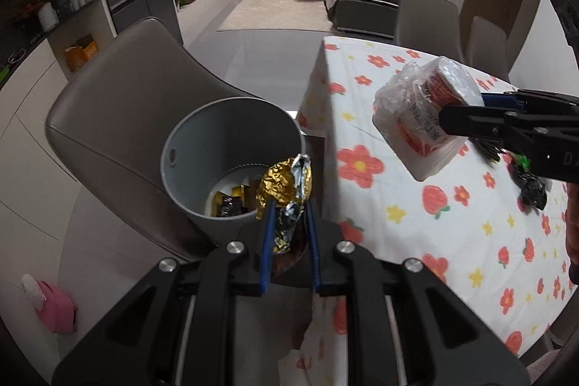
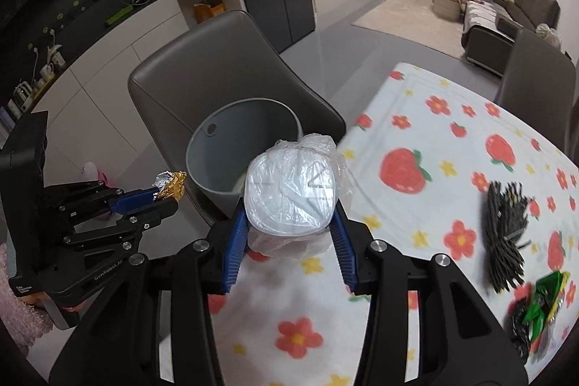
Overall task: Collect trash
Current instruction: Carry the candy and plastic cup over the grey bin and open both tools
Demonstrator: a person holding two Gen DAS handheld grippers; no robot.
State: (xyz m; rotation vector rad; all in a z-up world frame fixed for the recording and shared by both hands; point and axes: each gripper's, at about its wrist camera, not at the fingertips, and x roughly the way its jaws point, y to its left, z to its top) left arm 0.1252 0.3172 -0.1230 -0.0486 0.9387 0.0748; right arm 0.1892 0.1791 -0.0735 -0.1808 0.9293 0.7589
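Observation:
My left gripper [image 1: 287, 205] is shut on a crumpled gold and silver foil wrapper [image 1: 286, 187], held just over the near rim of the grey bin [image 1: 202, 132]. The bin stands beside the table corner and holds a few dark and gold scraps at its bottom. My right gripper [image 2: 289, 216] is shut on a white plastic cup wrapped in clear film [image 2: 289, 190], held above the table edge close to the bin [image 2: 231, 129]. In the left wrist view that cup [image 1: 423, 118] shows red print and hangs to the right of the bin.
A grey leather chair [image 1: 119, 118] stands right behind the bin. The flowered tablecloth [image 2: 452, 147] carries a black fringed bundle [image 2: 503, 230] and a green and black wrapper [image 2: 539, 310] at the right. A pink toy [image 1: 54, 306] lies on the floor.

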